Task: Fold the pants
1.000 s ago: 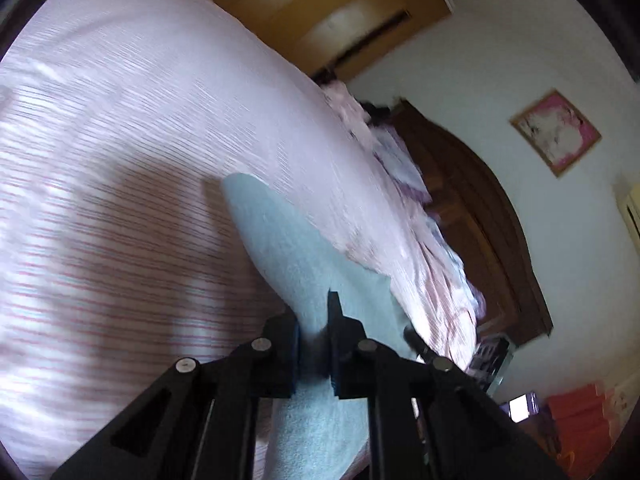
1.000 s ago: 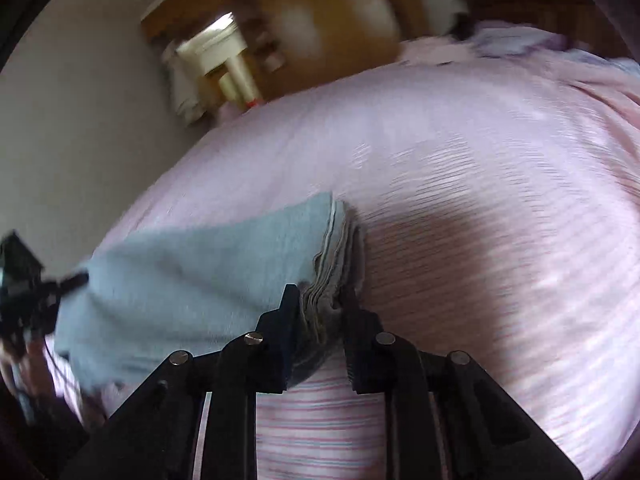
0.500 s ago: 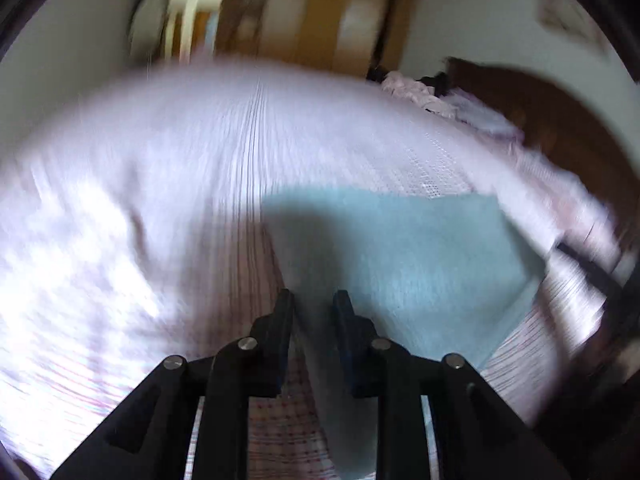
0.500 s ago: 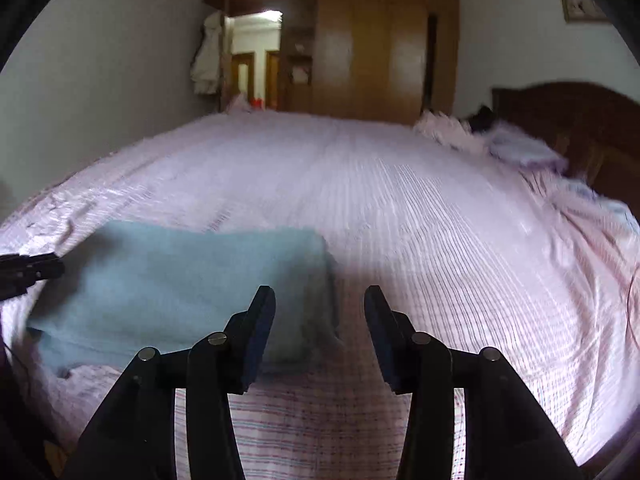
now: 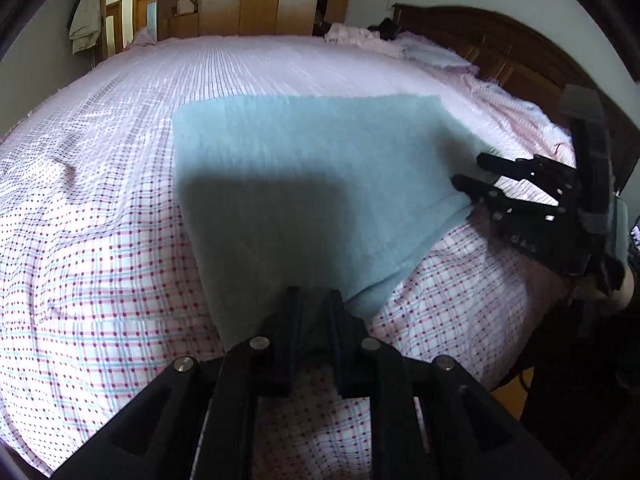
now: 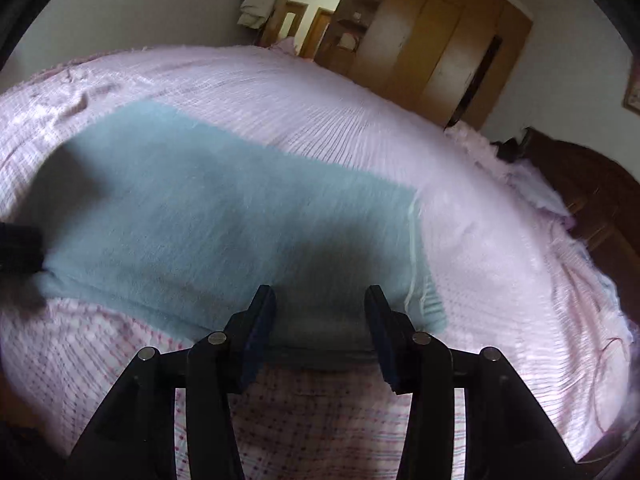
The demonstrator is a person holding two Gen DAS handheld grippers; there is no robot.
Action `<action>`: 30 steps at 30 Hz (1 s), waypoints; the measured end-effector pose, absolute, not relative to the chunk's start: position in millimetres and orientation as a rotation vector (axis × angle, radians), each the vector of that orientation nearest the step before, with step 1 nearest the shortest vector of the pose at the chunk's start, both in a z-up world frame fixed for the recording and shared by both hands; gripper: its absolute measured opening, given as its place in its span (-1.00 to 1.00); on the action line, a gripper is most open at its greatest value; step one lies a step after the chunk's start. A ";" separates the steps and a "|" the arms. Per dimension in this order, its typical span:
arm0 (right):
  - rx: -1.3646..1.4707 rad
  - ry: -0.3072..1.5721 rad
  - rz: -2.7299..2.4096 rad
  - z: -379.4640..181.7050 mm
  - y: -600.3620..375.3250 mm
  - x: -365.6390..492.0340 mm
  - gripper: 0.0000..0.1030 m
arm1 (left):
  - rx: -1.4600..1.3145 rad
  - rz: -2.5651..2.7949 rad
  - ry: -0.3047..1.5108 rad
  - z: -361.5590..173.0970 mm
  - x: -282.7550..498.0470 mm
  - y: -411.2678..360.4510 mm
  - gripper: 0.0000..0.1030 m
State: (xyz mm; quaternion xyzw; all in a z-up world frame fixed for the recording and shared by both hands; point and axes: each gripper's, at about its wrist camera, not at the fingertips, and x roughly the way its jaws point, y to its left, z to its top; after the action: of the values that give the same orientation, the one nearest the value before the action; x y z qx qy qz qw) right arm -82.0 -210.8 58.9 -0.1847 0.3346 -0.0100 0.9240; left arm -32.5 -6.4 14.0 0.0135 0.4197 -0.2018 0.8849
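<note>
A: Pale blue fabric, soft and fuzzy-looking: these are the folded pants [image 5: 312,184], lying flat as a broad rectangle on a bed [image 5: 80,240] covered in a pink and white checked sheet.

B: Where do the pants sit on the bed?

A: Near the bed's closest edge. A dark wooden headboard [image 5: 500,44] stands beyond the pants on the right, with pink bedding [image 5: 360,36] heaped against it.

B: What is the left gripper [image 5: 312,304] doing?

A: It sits at the near corner of the pants, pointing down at them. Its black jaws are narrowly apart and closing, with the corner of the blue fabric running between them. I cannot tell whether the pads [image 5: 290,320] actually press on the cloth.

B: And the right gripper [image 6: 320,304]?

A: Released. Its jaws stand clearly apart over the near edge of the pants, close to the end with a pale seam, and neither pad squeezes the fabric. In the left wrist view the right gripper [image 5: 470,172] appears beside the right end of the pants.

B: Anything else in the room?

A: A wooden wardrobe [image 6: 440,40] behind the bed, and a lit doorway [image 6: 316,4] with a light jacket [image 6: 260,4] hanging beside it.
</note>
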 end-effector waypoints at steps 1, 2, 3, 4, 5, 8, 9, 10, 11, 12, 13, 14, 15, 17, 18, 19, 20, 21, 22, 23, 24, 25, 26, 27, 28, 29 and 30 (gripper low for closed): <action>-0.332 0.651 -0.003 68.4 -213.5 -83.8 -0.23 | -0.023 -0.457 0.855 19.6 -36.3 -2.3 -0.75; -0.302 0.633 0.011 74.5 -215.9 -83.5 -0.23 | -0.134 -0.538 0.830 27.8 -36.1 7.7 -0.75; -0.261 0.614 0.022 83.1 -220.0 -79.8 -0.23 | -0.230 -0.599 0.803 35.6 -37.8 17.8 -0.75; -0.242 0.618 0.021 87.6 -222.5 -73.7 -0.23 | -0.290 -0.629 0.766 44.7 -34.4 23.4 -0.75; -0.225 0.636 0.011 92.0 -225.0 -63.6 -0.23 | -0.289 -0.611 0.725 58.1 -26.1 24.5 -0.75; -0.169 0.755 -0.042 88.1 -240.8 -21.1 -0.23 | -0.189 -0.462 0.768 68.6 16.8 19.0 -0.75; -0.141 0.801 -0.054 82.7 -249.5 -6.0 -0.23 | -0.188 -0.443 0.802 64.0 32.3 18.3 -0.75; -0.122 0.821 -0.069 79.8 -256.5 0.8 -0.23 | -0.193 -0.430 0.827 59.1 44.7 14.0 -0.75; -0.101 0.838 -0.079 77.6 -267.5 7.2 -0.23 | -0.182 -0.393 0.858 50.2 62.1 15.1 -0.75; -0.075 0.866 -0.074 72.9 -275.3 17.3 -0.23 | -0.138 -0.344 0.873 42.7 76.3 15.4 -0.75; -0.064 0.887 -0.065 70.1 -278.0 24.7 -0.22 | -0.102 -0.325 0.883 41.7 86.1 17.7 -0.77; -0.068 0.916 -0.056 66.8 -280.3 32.6 -0.19 | -0.053 -0.320 0.901 36.0 93.8 13.9 -0.78; -0.081 0.938 -0.051 65.5 -280.8 39.2 -0.13 | -0.022 -0.325 0.920 34.8 99.8 7.5 -0.78; -0.083 0.951 -0.052 67.0 -283.4 44.2 -0.07 | 0.040 -0.320 0.919 32.9 103.6 1.7 -0.78; -0.065 0.944 -0.059 69.7 -285.4 44.1 -0.07 | 0.049 -0.316 0.912 36.1 101.6 -2.0 -0.78; -0.049 0.937 -0.065 72.0 -285.6 42.2 -0.07 | 0.047 -0.311 0.904 42.0 101.4 -7.2 -0.78; -0.030 0.932 -0.070 74.2 -287.2 41.0 -0.07 | 0.011 -0.319 0.899 45.6 99.4 -3.5 -0.77; -0.012 0.930 -0.072 76.2 -288.2 40.0 -0.06 | -0.044 -0.338 0.901 45.4 98.3 4.6 -0.77; 0.000 0.935 -0.075 75.8 -287.3 37.6 -0.06 | -0.100 -0.350 0.905 48.6 96.1 11.8 -0.74; 0.005 0.946 -0.085 75.8 -284.7 33.3 -0.06 | -0.224 -0.364 0.913 48.6 95.5 30.0 -0.68; 0.004 0.938 -0.101 78.9 -280.6 27.2 -0.06 | -0.322 -0.381 0.924 50.1 95.5 41.4 -0.57; -0.004 0.914 -0.109 82.2 -274.9 25.0 -0.05 | -0.397 -0.394 0.939 51.0 93.5 52.2 -0.53; -0.029 0.869 -0.104 89.6 -262.7 12.8 -0.03 | -0.489 -0.404 0.970 45.2 93.1 67.6 -0.52; -0.066 0.828 -0.088 95.5 -249.5 0.0 0.10 | -0.544 -0.401 0.993 39.5 92.3 79.6 -0.52; -0.104 0.794 -0.064 100.5 -234.5 -11.3 0.28 | -0.581 -0.396 1.010 34.4 94.3 89.7 -0.52; -0.154 0.751 -0.009 105.7 -212.3 -26.9 0.35 | -0.609 -0.393 1.018 29.1 95.0 99.3 -0.52; -0.195 0.712 0.064 108.5 -189.9 -41.4 0.41 | -0.643 -0.400 1.018 24.0 94.4 107.6 -0.52</action>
State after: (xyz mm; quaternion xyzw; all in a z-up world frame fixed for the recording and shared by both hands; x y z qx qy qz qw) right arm -41.4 -189.9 108.5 -0.0954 0.3481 0.0315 0.9321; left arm 94.4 107.6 24.0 -0.3003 0.4757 -0.1868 0.8054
